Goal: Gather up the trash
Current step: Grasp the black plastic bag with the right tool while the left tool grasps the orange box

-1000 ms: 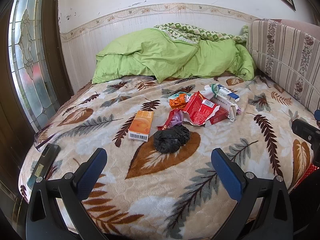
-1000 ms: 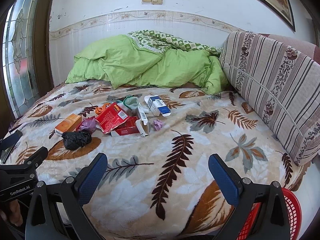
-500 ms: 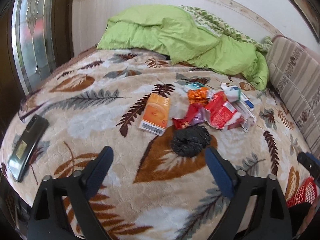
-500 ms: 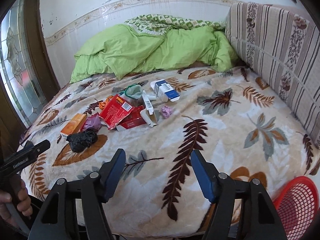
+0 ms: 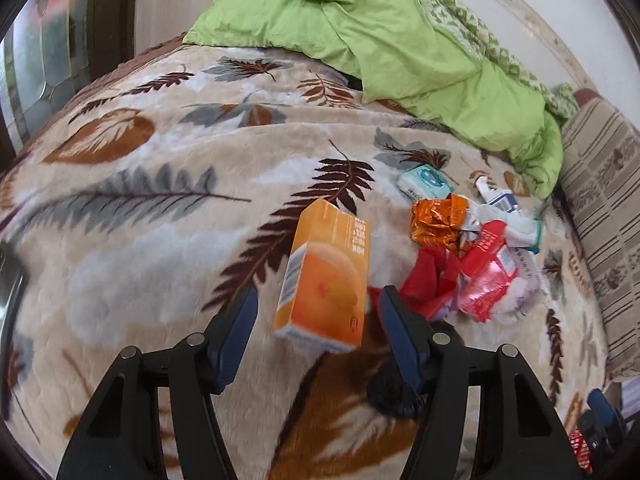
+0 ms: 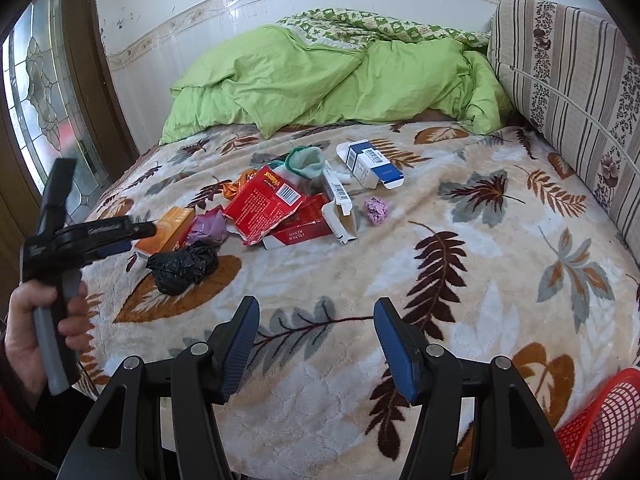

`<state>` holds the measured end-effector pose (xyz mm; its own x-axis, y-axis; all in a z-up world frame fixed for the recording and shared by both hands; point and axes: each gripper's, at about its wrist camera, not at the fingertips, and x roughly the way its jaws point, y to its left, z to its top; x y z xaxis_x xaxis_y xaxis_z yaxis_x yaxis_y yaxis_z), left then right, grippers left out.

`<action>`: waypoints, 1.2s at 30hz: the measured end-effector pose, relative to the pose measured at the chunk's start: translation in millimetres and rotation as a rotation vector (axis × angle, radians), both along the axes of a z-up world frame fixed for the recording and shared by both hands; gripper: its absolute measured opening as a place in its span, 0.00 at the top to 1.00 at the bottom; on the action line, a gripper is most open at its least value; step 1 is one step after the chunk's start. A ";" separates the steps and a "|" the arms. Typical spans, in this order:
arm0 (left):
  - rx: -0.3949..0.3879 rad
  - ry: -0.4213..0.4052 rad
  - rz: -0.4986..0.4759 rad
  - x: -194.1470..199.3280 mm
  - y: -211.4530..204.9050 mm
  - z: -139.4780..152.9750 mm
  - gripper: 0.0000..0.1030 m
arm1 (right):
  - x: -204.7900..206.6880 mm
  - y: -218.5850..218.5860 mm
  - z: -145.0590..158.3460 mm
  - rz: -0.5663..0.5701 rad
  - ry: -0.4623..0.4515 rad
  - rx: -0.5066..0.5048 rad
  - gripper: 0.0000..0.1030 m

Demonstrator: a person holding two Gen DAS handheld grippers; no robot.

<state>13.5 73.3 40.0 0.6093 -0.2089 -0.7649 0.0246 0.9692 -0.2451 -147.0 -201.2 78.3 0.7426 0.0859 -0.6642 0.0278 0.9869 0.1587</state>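
Observation:
An orange carton (image 5: 324, 276) lies on the leaf-patterned blanket (image 5: 160, 216); it also shows in the right wrist view (image 6: 170, 230). My left gripper (image 5: 316, 320) is open, its fingers on either side of the carton's near end, not closed on it. A black crumpled bag (image 6: 182, 266) lies beside it. Red packs (image 6: 266, 204), an orange wrapper (image 5: 438, 220), white and blue boxes (image 6: 370, 164) and a purple wad (image 6: 376, 210) lie in a pile. My right gripper (image 6: 316, 340) is open and empty, above the blanket's near part.
A red mesh basket (image 6: 600, 428) stands at the bed's lower right. A green quilt (image 6: 320, 80) lies at the back. A striped cushion (image 6: 572, 80) lines the right side. A stained-glass door (image 6: 40, 92) is on the left.
My left gripper has moved forward and down to the orange carton, which now sits between its fingers. My right gripper has narrowed and shifted slightly forward.

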 end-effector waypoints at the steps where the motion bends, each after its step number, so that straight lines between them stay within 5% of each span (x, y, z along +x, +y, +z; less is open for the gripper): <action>1: 0.014 0.018 -0.013 8.7 -5.5 -4.0 0.40 | 0.2 0.1 -0.2 0.003 0.001 0.003 0.39; 7: 0.035 0.077 -0.007 41.4 -12.9 -23.2 0.46 | 5.3 4.9 -4.2 0.057 0.018 0.065 0.39; 11: 0.090 0.049 0.001 40.4 -12.7 -20.4 0.48 | 12.1 16.2 -8.5 0.103 0.039 0.110 0.39; 19: 0.061 -0.027 0.064 19.2 16.4 -1.4 0.48 | 63.9 58.1 -29.5 0.219 0.151 0.225 0.34; 32: 0.074 -0.064 0.095 8.3 37.6 3.9 0.48 | 145.3 98.3 -64.1 0.180 0.267 0.424 0.31; 36: 0.067 -0.063 0.090 6.2 37.8 3.5 0.48 | 141.5 100.2 -59.0 0.210 0.230 0.427 0.54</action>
<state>19.8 111.2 43.5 0.6703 -0.1005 -0.7353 -0.0504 0.9823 -0.1802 -5.5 -101.1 19.3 0.5192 0.5161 -0.6812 -0.0821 0.8235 0.5613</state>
